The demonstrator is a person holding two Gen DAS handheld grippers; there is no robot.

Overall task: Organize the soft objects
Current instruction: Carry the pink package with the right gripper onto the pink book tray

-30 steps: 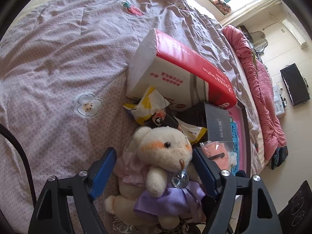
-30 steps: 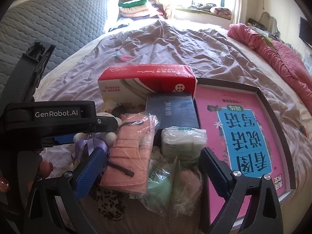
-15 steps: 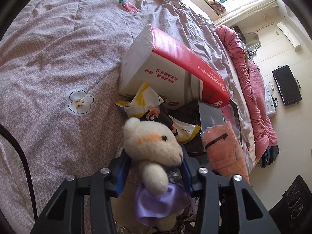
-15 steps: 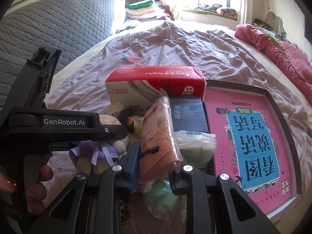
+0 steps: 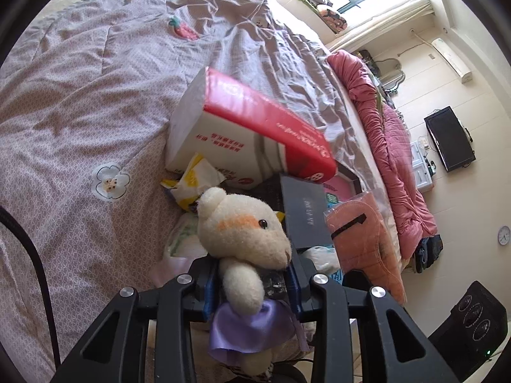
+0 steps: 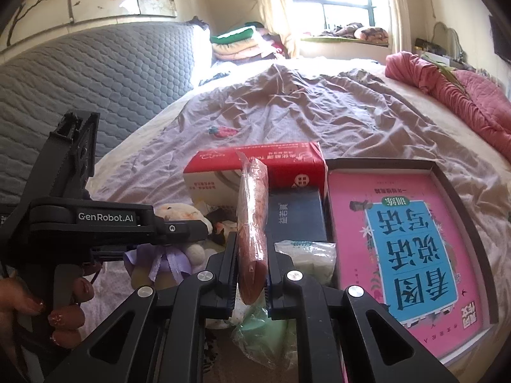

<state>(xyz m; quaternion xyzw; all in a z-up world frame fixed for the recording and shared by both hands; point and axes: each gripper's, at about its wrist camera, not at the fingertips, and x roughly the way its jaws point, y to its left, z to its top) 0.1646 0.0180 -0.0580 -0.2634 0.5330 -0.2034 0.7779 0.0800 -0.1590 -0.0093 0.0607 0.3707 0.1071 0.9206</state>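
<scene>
We see the left gripper (image 5: 252,290) closing on the plush bear (image 5: 246,239) at lower centre; the right gripper (image 6: 252,282) clamps the pink mask pack (image 6: 252,223). Tissue box (image 5: 242,134) and dark box (image 6: 295,215) crowd behind, on the bed (image 5: 80,111).

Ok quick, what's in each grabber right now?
Left gripper: jaws closing, squeezing the teddy bear.
Right gripper: shut on the pink mask pack.

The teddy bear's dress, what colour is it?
Lilac purple, satiny, on the teddy bear; clearest in the left wrist view.
</scene>
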